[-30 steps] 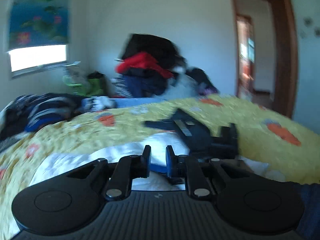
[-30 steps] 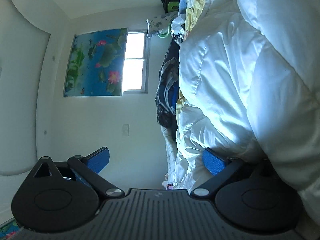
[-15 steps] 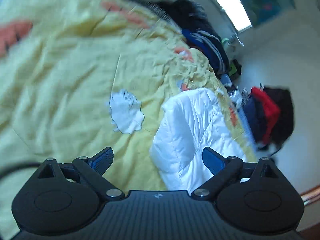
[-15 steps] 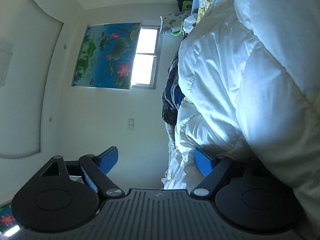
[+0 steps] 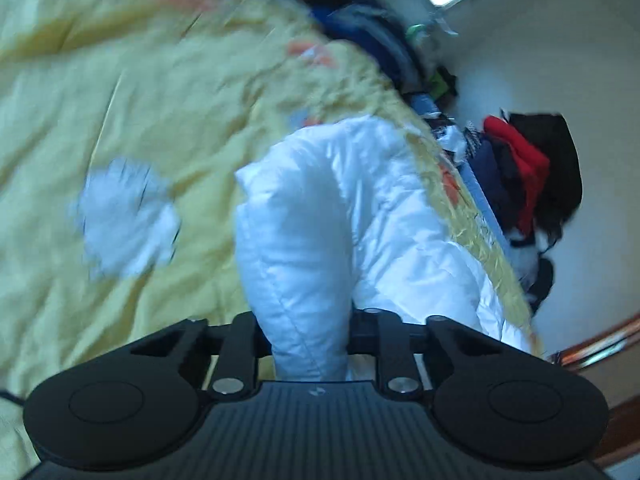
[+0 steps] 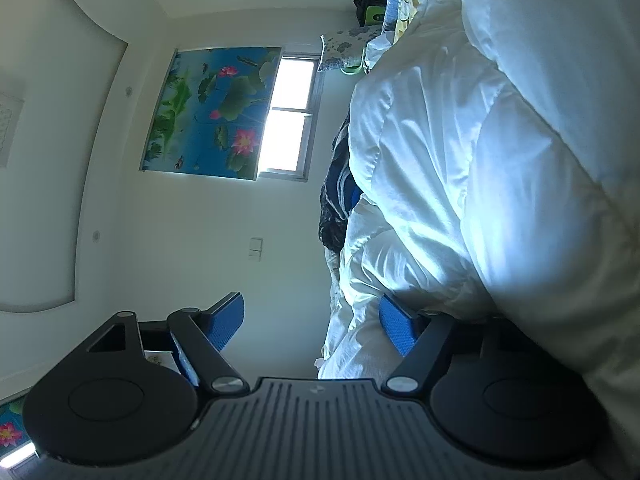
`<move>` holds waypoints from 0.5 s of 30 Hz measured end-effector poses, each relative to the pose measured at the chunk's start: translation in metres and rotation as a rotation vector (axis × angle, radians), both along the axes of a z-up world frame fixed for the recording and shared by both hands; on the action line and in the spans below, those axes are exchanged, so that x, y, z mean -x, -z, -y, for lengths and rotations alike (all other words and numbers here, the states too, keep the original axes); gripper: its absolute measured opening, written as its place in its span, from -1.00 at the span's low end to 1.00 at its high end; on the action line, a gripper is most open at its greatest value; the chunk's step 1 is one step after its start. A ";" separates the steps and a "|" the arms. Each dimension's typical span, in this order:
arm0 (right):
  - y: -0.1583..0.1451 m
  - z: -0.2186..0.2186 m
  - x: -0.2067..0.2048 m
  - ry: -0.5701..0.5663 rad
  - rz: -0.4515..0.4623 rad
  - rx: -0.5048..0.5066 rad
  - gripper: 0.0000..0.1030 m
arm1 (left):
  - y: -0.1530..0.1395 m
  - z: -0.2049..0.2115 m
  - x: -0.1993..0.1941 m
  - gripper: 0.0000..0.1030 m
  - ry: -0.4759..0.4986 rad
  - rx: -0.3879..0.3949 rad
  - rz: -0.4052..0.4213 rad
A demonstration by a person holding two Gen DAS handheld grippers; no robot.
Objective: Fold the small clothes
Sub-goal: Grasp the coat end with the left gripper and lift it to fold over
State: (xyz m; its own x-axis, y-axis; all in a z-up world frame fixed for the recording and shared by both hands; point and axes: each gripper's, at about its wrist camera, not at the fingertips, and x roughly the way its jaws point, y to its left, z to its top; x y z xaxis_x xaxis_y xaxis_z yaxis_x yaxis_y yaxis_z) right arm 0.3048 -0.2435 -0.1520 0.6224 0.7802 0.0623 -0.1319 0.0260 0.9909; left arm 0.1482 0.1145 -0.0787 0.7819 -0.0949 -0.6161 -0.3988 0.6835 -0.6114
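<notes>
Since half a second ago, left gripper (image 5: pixel 306 330) has clamped a fold of white padded jacket (image 5: pixel 320 216). Right gripper (image 6: pixel 312 320) jaws are closing, nothing gripped, the jacket beside one blue pad.

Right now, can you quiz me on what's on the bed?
1. True or false: the jacket is red.
2. What is between the jaws of the left gripper?
3. What colour is the bedspread? A yellow, B green, C black.

Key
1. False: it is white.
2. The jacket. The jaws are closing, and a puffy fold of it is pinched between them.
3. A
</notes>
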 end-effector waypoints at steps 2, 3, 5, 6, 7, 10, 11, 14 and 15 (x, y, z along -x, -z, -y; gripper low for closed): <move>0.001 0.001 0.001 0.004 0.005 -0.002 0.50 | -0.019 0.016 0.006 -0.70 0.030 -0.135 0.043; 0.001 0.001 0.002 0.006 0.008 -0.002 0.50 | -0.029 0.025 0.010 -0.71 0.047 -0.201 0.073; 0.002 0.001 0.003 0.011 0.010 -0.003 0.49 | -0.047 0.043 0.015 -0.72 0.094 -0.308 0.159; 0.002 0.001 0.004 0.013 0.011 -0.005 0.49 | -0.056 0.054 0.018 -0.72 0.124 -0.359 0.207; 0.003 0.001 0.005 0.016 0.010 -0.009 0.49 | -0.065 0.066 0.019 -0.72 0.154 -0.410 0.247; 0.005 0.003 0.006 0.023 0.007 -0.027 0.49 | -0.084 0.099 0.026 -0.72 0.257 -0.497 0.348; 0.007 0.004 0.006 0.024 0.006 -0.033 0.50 | -0.088 0.110 0.026 -0.72 0.297 -0.515 0.370; 0.010 0.006 0.008 0.028 -0.005 -0.063 0.50 | -0.093 0.144 0.029 -0.72 0.425 -0.604 0.427; 0.012 0.007 0.008 0.032 -0.010 -0.083 0.51 | -0.093 0.155 0.030 -0.72 0.475 -0.630 0.443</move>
